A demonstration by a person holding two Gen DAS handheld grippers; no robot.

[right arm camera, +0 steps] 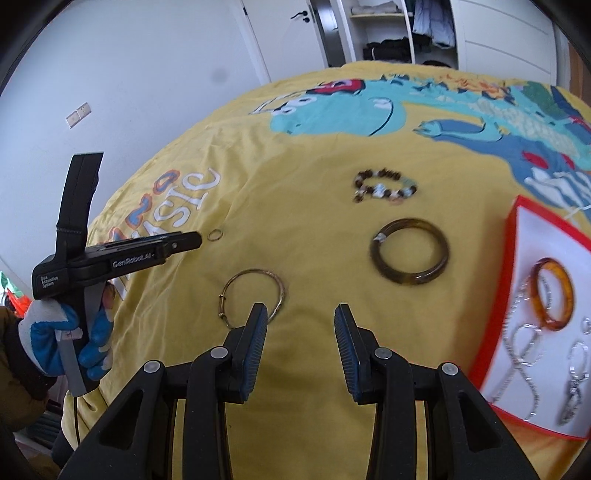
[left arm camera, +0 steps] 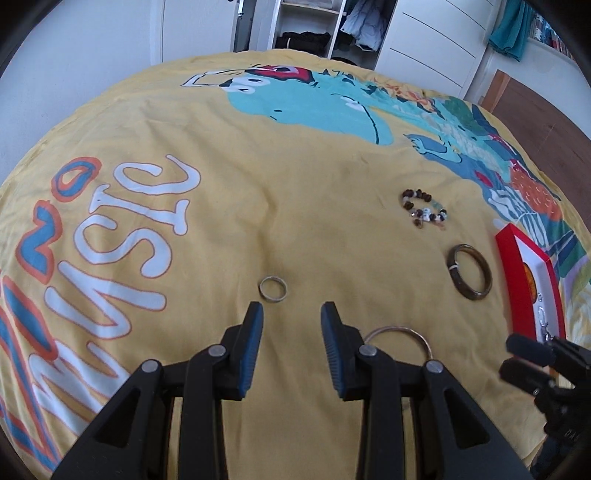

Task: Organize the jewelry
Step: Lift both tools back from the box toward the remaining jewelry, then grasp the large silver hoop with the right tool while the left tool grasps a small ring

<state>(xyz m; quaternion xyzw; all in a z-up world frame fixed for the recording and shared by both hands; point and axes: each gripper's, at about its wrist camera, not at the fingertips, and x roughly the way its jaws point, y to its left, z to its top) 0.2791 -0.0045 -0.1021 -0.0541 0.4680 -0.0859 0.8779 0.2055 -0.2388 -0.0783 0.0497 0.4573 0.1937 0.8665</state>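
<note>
Jewelry lies on a yellow printed bedspread (left arm camera: 295, 177). My left gripper (left arm camera: 291, 314) is open and empty above the cloth, just short of a small pale ring (left arm camera: 273, 289). A thin gold bangle (left arm camera: 399, 334) lies partly behind its right finger. My right gripper (right arm camera: 301, 317) is open and empty too, with that thin gold bangle (right arm camera: 253, 295) at its left fingertip. A dark brown bangle (right arm camera: 410, 256) and a beaded bracelet (right arm camera: 384, 186) lie farther off. The red-rimmed white tray (right arm camera: 517, 236) at right holds an amber bangle (right arm camera: 554, 293) and silver chains (right arm camera: 521, 354).
A gloved hand (right arm camera: 66, 332) holds the left gripper's handle at the bed's left edge. White wall, a door and an open wardrobe (left arm camera: 314, 29) stand beyond the bed. Wooden floor (left arm camera: 535, 107) shows at the far right.
</note>
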